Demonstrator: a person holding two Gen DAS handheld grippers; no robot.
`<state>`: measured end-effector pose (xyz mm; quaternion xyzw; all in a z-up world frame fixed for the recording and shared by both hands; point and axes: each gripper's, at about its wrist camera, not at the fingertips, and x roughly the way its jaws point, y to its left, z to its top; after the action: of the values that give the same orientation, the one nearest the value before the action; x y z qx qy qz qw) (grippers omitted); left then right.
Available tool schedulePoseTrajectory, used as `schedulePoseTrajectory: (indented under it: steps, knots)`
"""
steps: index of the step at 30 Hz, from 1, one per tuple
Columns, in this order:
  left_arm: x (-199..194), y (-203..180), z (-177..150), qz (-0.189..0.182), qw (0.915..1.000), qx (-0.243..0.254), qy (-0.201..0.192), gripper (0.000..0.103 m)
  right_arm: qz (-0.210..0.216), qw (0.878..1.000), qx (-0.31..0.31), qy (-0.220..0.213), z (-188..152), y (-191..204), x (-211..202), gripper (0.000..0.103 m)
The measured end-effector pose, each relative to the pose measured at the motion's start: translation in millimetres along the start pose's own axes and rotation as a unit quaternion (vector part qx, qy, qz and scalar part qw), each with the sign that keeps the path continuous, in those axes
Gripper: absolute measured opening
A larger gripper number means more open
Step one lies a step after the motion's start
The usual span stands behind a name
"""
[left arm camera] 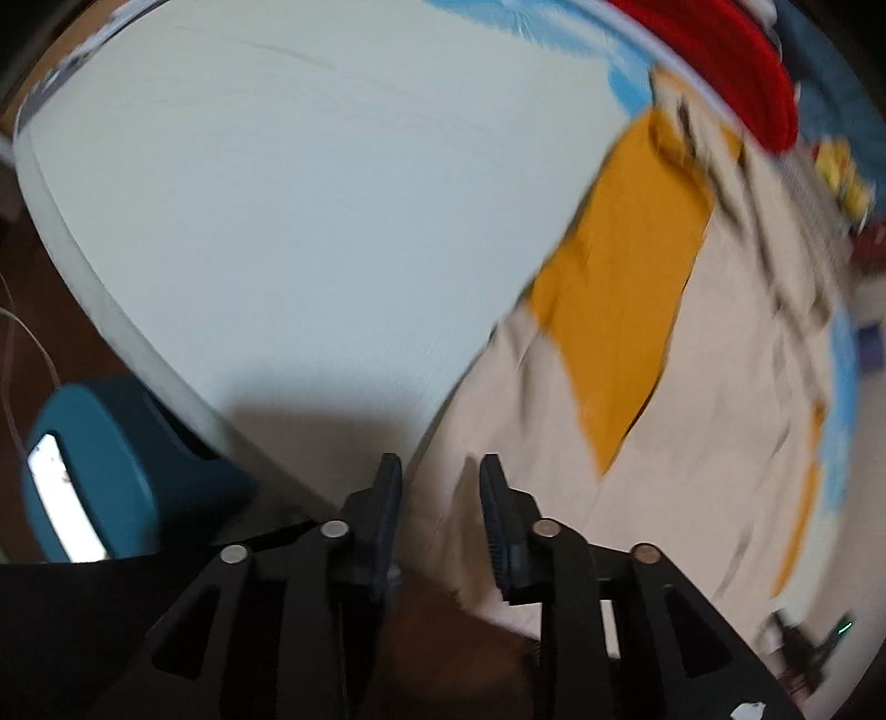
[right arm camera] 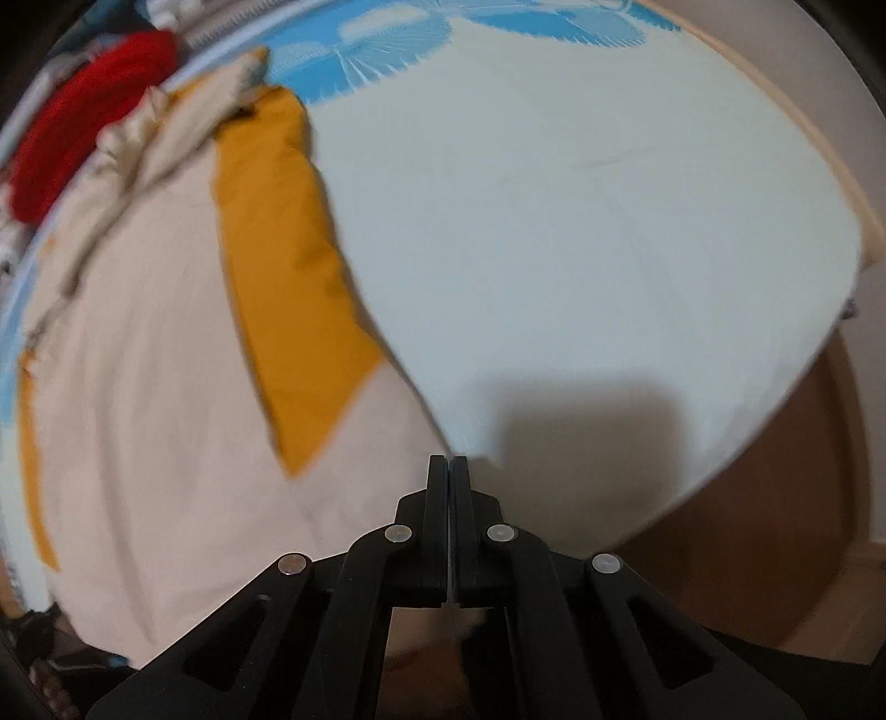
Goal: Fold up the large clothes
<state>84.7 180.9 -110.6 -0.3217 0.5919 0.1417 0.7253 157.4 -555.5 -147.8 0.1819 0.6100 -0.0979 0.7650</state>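
Both grippers are pointed steeply downward at the near edge of a bed. The left gripper is seen with its fingers set narrowly apart; the cream cloth lies in the gap between them, and the pads are not seen pressing on it. The right gripper is seen with its fingers closed together, pad against pad; whether cloth is pinched between them cannot be told, as the tips sit right at the garment's edge.

The garment is a large cream piece with mustard-yellow panels, spread flat across the bed. In the left view it fills the right half of the frame; in the right view it fills the left half, with one yellow panel running along its edge. Its far end is bunched and wrinkled. Detail is blurred in both views.

The bed is covered with a pale mint sheet bearing a blue printed pattern toward its far end. A red cloth is noted beyond the garment. A teal object is seen on the dark floor beside the bed in the left view. A brown floor is seen past the bed's corner in the right view.
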Motion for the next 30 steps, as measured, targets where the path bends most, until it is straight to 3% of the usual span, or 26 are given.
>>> schedulePoseTrajectory:
  steps: [1, 2, 4, 7, 12, 13, 14, 16, 21, 23, 26, 30]
  knots:
    - [-1.0, 0.7, 4.0, -0.012, 0.9999, -0.001, -0.001, 0.030, 0.011, 1.000, -0.002, -0.002, 0.0, 2.6, -1.1, 0.016]
    - [0.8, 0.4, 7.3, -0.017, 0.9998, 0.003, 0.003, 0.032, 0.016, 1.000, -0.002, 0.000, -1.5, 3.6, -0.3, 0.038]
    - [8.5, 0.0, 5.6, -0.016, 0.9997, 0.008, 0.018, 0.037, 0.012, 1.000, 0.001, 0.007, -3.3, 0.8, 3.2, 0.056]
    - [24.6, -2.9, 3.4, 0.009, 0.9987, 0.016, 0.047, 0.038, 0.008, 0.999, 0.009, 0.045, -6.6, -5.5, 18.2, 0.056]
    - [29.3, -15.3, -2.2, 0.051, 0.9964, 0.056, 0.037, 0.033, -0.028, 0.998, -0.034, 0.049, -7.9, 11.1, 26.2, 0.053]
    - [28.2, -16.5, -2.0, 0.057, 0.9958, 0.063, 0.035, 0.015, -0.033, 0.997, -0.042, 0.047, -10.3, 12.5, 24.8, 0.036]
    - [27.4, -17.4, -2.7, 0.055, 0.9956, 0.068, 0.034, 0.010, -0.026, 0.997, -0.047, 0.046, -13.0, 13.8, 22.9, 0.011]
    - [22.3, -15.9, -4.4, 0.042, 0.9966, 0.065, 0.031, 0.010, -0.008, 0.998, -0.048, 0.037, -15.0, 14.6, 12.1, 0.006]
    - [8.8, -8.6, -4.1, 0.000, 0.9986, 0.047, 0.023, 0.017, 0.002, 0.999, -0.029, 0.016, -16.9, 2.0, -7.2, 0.006]
    - [14.4, -3.9, -3.2, -0.005, 0.9987, 0.035, 0.036, 0.022, -0.008, 1.000, -0.017, 0.025, -13.3, -3.2, -1.7, 0.015]
    - [25.6, -7.3, -7.6, 0.009, 0.9979, 0.040, 0.049, 0.022, -0.008, 0.998, -0.003, 0.060, -18.6, -13.6, 11.5, 0.030]
    - [29.0, -19.8, -10.8, 0.030, 0.9965, 0.065, 0.043, 0.021, -0.026, 0.997, -0.034, 0.061, -22.2, -0.2, 14.6, 0.033]
